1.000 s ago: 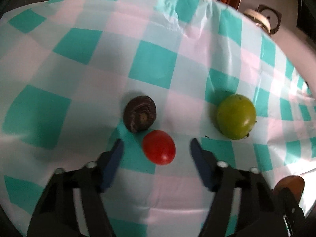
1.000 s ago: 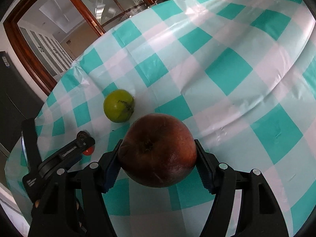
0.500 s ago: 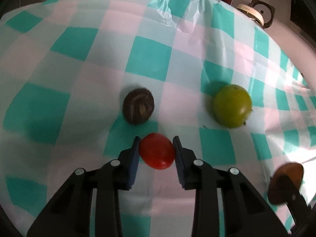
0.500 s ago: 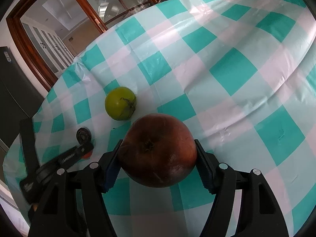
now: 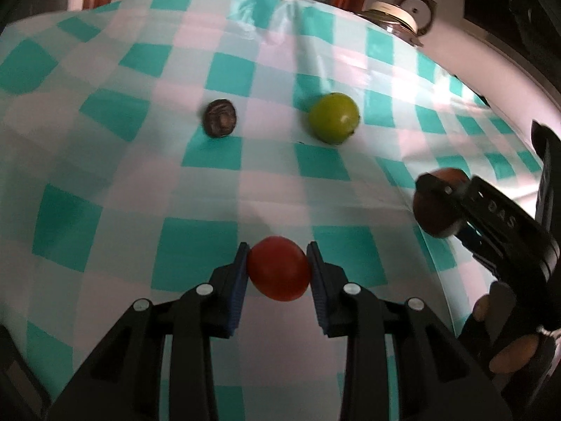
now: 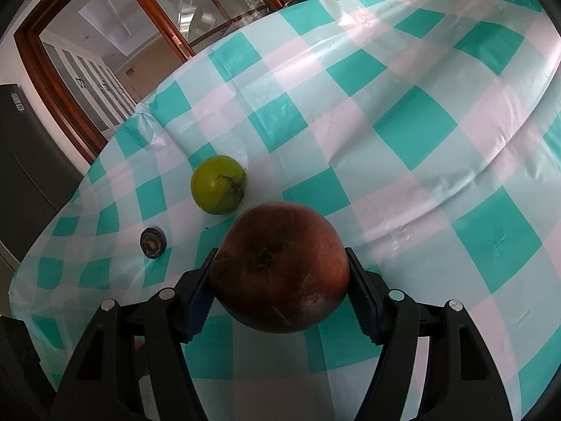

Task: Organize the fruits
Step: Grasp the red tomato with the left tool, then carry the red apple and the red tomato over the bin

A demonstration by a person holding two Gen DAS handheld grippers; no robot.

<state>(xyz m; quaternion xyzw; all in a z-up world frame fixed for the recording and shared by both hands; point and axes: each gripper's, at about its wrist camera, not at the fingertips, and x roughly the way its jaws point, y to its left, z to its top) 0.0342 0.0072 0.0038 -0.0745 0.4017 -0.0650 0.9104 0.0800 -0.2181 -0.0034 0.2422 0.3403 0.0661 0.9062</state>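
Observation:
My left gripper (image 5: 277,269) is shut on a small red tomato (image 5: 278,268) and holds it above the checked tablecloth (image 5: 105,161). My right gripper (image 6: 280,273) is shut on a large brown-red fruit (image 6: 280,266); it also shows at the right of the left wrist view (image 5: 436,207). A green fruit (image 5: 333,118) (image 6: 218,184) and a small dark wrinkled fruit (image 5: 220,118) (image 6: 153,242) lie on the cloth farther off, apart from both grippers.
The table is round with a teal and white checked cloth (image 6: 413,133). A metal pot with a lid (image 5: 396,14) stands past the far edge. Wooden-framed glass doors (image 6: 105,52) are behind the table.
My left gripper closed on the red tomato and lifted it back, away from the dark fruit and green fruit. The right gripper kept holding the brown-red fruit and shifted slightly.

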